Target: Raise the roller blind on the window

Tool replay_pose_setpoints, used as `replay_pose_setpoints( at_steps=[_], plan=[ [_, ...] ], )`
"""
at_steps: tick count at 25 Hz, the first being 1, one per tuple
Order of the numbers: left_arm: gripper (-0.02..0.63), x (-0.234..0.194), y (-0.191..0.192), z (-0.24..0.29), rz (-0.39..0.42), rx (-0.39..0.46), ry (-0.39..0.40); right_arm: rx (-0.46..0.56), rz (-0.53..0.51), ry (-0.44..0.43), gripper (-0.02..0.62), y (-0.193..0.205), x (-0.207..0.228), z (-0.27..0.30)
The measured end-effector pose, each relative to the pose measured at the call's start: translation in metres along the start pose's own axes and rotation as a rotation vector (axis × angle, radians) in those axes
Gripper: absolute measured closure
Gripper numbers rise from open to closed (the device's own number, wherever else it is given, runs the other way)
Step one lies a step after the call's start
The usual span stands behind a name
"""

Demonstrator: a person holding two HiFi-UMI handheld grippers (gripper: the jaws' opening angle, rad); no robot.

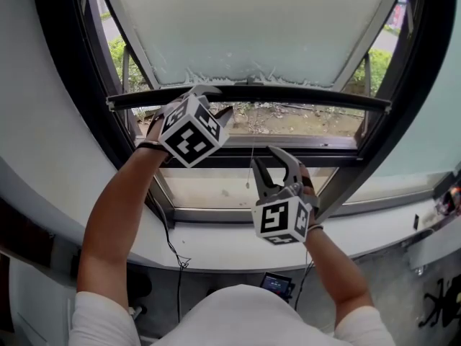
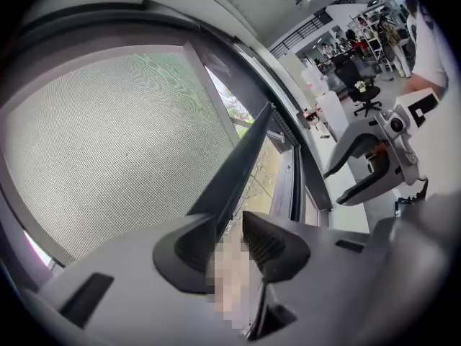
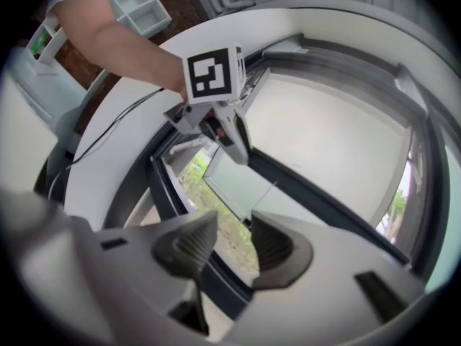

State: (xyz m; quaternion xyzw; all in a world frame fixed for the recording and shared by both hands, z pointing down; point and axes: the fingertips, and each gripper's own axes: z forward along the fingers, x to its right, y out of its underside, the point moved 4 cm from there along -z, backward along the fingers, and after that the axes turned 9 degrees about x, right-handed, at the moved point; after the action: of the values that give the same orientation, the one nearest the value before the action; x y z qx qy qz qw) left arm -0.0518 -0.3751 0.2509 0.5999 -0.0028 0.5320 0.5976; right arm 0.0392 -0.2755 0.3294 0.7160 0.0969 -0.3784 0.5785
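Dark blind bar runs left to right, seemingly level.

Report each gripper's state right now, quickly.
Left gripper: closed on the blind's bottom bar.
Right gripper: open, holding nothing.

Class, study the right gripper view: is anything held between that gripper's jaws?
No: the jaws of the right gripper stand apart, and only the window frame and the ground outside show through the gap.

Bright daylight through the window, dark fisheye corners, blurred foreground.
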Motion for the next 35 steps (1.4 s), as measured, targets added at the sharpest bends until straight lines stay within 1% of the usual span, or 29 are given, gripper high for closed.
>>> replay_pose_setpoints(
  at_steps=[5, 8, 14, 18, 22, 26, 29, 35],
  plan=[
    [0.479, -0.002, -0.002, -0.001, 0.008, -0.005, -0.003, -0.039, 0.059, -0.034, 0.442, 0.019, -0.023, -0.012],
    [0.479, -0.005, -0.006, -0.002, 0.002, 0.003, -0.002, -0.068, 0.077, -0.057, 0.442, 0.032, -0.037, -0.017],
    [0.479, -0.011, -0.012, -0.005, -0.005, 0.02, -0.014, -0.113, 0.122, -0.072, 0.442, 0.047, -0.05, -0.024],
    [0.479, -0.018, -0.017, -0.008, -0.015, 0.038, -0.032, -0.132, 0.126, -0.084, 0.442, 0.052, -0.058, -0.026],
    [0.479, -0.027, -0.028, -0.011, -0.009, 0.059, -0.054, -0.142, 0.123, -0.085, 0.442, 0.056, -0.059, -0.027],
    [0.479, -0.037, -0.039, -0.014, -0.002, 0.073, -0.051, -0.144, 0.123, -0.074, 0.442, 0.056, -0.054, -0.027],
    [0.479, -0.043, -0.046, -0.017, 0.01, 0.077, -0.064, -0.145, 0.121, -0.065, 0.442, 0.055, -0.049, -0.027],
    [0.479, -0.046, -0.048, -0.019, 0.01, 0.084, -0.062, -0.148, 0.109, -0.065, 0.442, 0.057, -0.047, -0.024]
  ],
)
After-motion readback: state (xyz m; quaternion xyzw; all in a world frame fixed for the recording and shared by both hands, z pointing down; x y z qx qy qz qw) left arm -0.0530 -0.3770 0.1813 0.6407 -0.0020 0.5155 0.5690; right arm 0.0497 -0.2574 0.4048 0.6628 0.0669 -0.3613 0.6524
